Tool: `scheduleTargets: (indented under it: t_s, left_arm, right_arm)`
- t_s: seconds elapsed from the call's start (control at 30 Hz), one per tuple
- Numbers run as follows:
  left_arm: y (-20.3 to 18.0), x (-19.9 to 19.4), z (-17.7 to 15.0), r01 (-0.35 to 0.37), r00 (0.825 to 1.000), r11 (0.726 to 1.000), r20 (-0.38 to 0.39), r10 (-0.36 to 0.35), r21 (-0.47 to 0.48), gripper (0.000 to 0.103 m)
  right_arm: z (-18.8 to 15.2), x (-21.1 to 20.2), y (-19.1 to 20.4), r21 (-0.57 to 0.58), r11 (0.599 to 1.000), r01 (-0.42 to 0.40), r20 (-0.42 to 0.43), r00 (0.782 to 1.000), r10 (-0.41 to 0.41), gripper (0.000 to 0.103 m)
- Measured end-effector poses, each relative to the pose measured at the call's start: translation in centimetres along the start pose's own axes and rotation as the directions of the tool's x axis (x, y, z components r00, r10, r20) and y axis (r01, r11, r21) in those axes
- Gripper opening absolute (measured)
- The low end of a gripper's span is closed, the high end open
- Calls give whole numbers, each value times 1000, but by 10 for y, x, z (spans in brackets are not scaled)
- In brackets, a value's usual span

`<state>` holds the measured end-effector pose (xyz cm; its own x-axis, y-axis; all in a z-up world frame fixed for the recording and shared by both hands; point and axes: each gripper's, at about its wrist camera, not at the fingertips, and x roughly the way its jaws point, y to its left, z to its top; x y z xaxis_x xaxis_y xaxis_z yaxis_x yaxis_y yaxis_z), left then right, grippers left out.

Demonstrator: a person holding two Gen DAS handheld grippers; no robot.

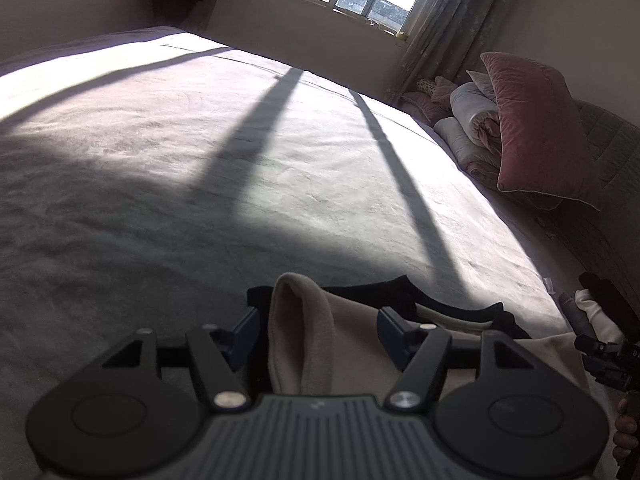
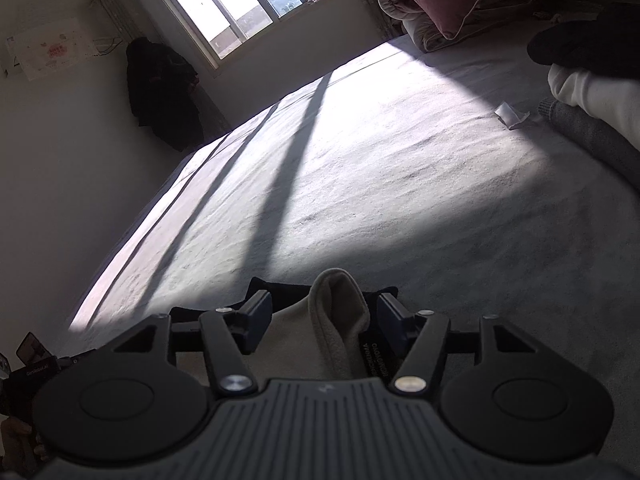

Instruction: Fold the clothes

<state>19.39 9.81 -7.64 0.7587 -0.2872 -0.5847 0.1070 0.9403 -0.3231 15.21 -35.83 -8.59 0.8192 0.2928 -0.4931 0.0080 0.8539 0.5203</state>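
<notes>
A beige fleece garment with black trim (image 1: 304, 332) lies at the near edge of the grey bed cover (image 1: 240, 168). In the left wrist view my left gripper (image 1: 318, 330) has its jaws wide apart, with a raised beige fold standing between the blue pads (image 1: 246, 330); the pads do not press it. In the right wrist view my right gripper (image 2: 322, 316) is likewise open around another raised fold of the garment (image 2: 340, 320), with a black label beside the right finger. The right gripper also shows at the left wrist view's right edge (image 1: 608, 360).
A pink pillow (image 1: 536, 128) and rolled quilts (image 1: 472, 120) are stacked at the head of the bed. White, grey and black clothes (image 2: 592, 96) lie at the right, with a small white scrap (image 2: 510, 114). A window and a dark coat (image 2: 164, 92) are beyond the bed.
</notes>
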Motion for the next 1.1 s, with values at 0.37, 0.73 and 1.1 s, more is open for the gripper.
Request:
scheduleTargets:
  t_s: [0.37, 0.73, 1.1]
  left_arm:
    - [-23, -11, 2, -177, 966, 978, 212, 150, 113, 5]
    - [-24, 50, 17, -260, 957, 952, 176, 231, 163, 5]
    - [0, 65, 14, -251, 967, 964, 56, 247, 90, 11]
  right_arm:
    - [-16, 6, 29, -208, 960, 186, 159, 975, -154, 12]
    - [1, 46, 27, -238, 909, 342, 237, 928, -287, 6]
    - [-6, 63, 12, -247, 908, 338, 119, 941, -318, 21]
